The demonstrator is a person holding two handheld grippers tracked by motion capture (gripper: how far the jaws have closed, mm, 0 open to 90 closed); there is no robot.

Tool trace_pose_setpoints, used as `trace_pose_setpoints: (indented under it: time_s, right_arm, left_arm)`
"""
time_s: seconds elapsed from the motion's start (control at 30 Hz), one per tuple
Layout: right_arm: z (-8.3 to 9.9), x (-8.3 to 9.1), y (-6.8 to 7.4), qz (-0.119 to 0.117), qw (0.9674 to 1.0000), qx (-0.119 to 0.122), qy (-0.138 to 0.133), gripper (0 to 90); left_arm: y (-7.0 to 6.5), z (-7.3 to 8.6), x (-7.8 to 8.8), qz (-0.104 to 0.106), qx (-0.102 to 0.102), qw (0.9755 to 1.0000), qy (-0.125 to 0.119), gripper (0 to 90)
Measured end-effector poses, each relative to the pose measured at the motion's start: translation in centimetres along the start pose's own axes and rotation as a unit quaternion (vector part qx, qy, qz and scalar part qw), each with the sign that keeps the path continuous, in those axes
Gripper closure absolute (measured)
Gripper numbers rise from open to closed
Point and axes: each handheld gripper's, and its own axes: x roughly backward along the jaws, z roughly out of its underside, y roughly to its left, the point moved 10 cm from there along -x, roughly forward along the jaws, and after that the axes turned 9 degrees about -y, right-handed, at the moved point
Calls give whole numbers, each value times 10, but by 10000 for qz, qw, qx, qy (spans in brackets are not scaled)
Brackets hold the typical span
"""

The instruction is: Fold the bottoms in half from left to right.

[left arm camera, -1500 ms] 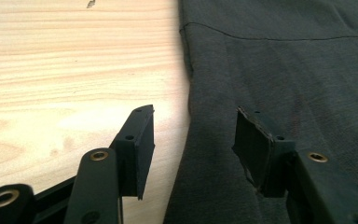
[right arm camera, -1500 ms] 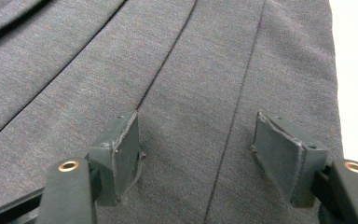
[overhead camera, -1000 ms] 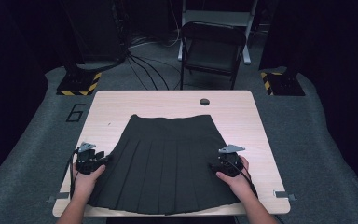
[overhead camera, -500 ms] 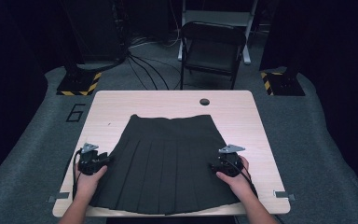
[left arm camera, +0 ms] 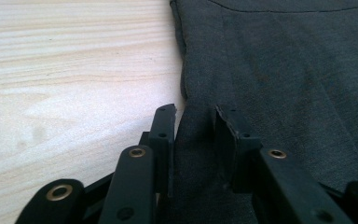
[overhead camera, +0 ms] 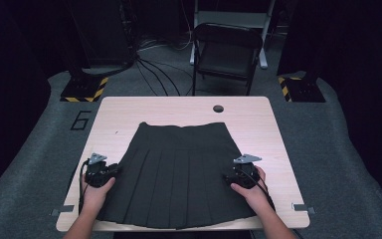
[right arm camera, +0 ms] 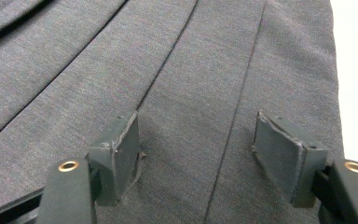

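I count one dark pleated skirt (overhead camera: 176, 174) on one wooden table (overhead camera: 129, 112), two grippers, left (overhead camera: 113, 172) and right (overhead camera: 227, 177), and one folding chair (overhead camera: 226, 50) at the far side.

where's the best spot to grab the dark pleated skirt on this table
Pinch the skirt at its two side edges, coming in from each side. It lies flat and spread, so only the rims offer fabric to pinch. The left gripper, jaws just closing, already straddles the left edge.
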Motion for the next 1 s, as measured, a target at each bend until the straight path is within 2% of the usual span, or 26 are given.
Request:
trace_pose_setpoints:
  time_s: [0.43,0.63,0.83,0.93,1.0]
  right_arm:
    - [0,0,0,1,10000,-10,0,308]
    - [0,0,0,3,10000,-13,-3,308]
    - [0,0,0,2,10000,-13,-3,308]
    - [0,0,0,2,10000,-12,-4,308]
    - [0,0,0,0,10000,1,-9,308]
  left_arm:
    - [-3,-1,1,166,86,9998,4,826]
    - [-4,-3,2,185,164,9997,-2,846]
    - [-6,-6,5,234,151,9996,40,858]
    - [-8,-8,4,228,173,9996,-72,858]
    - [-9,-9,6,276,155,9995,-36,859]
